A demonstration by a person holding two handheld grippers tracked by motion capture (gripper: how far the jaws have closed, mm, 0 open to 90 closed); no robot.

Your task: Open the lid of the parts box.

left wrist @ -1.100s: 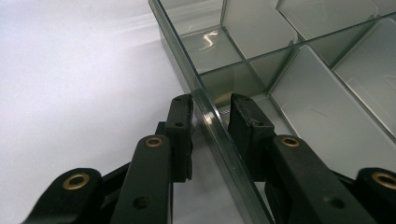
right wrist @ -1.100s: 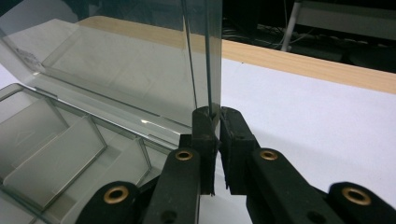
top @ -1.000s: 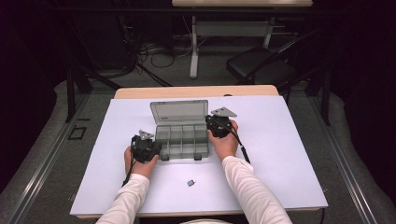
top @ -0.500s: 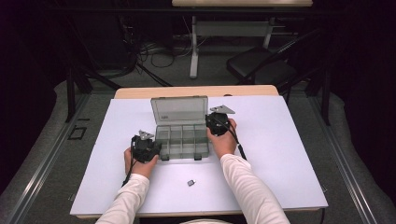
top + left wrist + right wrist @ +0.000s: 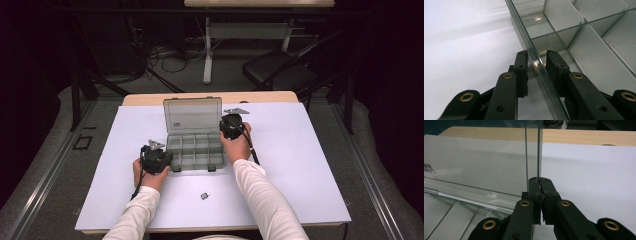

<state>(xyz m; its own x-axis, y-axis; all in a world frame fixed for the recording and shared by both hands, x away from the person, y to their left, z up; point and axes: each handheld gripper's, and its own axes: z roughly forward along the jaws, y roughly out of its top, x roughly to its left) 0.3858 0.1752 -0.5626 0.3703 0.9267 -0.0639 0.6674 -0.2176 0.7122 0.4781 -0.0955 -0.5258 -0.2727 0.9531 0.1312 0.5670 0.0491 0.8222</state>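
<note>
Organizer box on white table—left hand-held gripper straddles its wall; right hand-held gripper pinches lid.

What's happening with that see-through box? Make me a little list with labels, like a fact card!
box: clear plastic compartment box, on the white table cover
lid: lid open, standing up at the back
compartments: look empty
left gripper: left gripper, jaws straddling the box's left wall, a small gap showing at each side
right gripper: right gripper, jaws pinched on the lid's right edge
loose item: small dark part on the cover in front of the box, too small to identify
</note>
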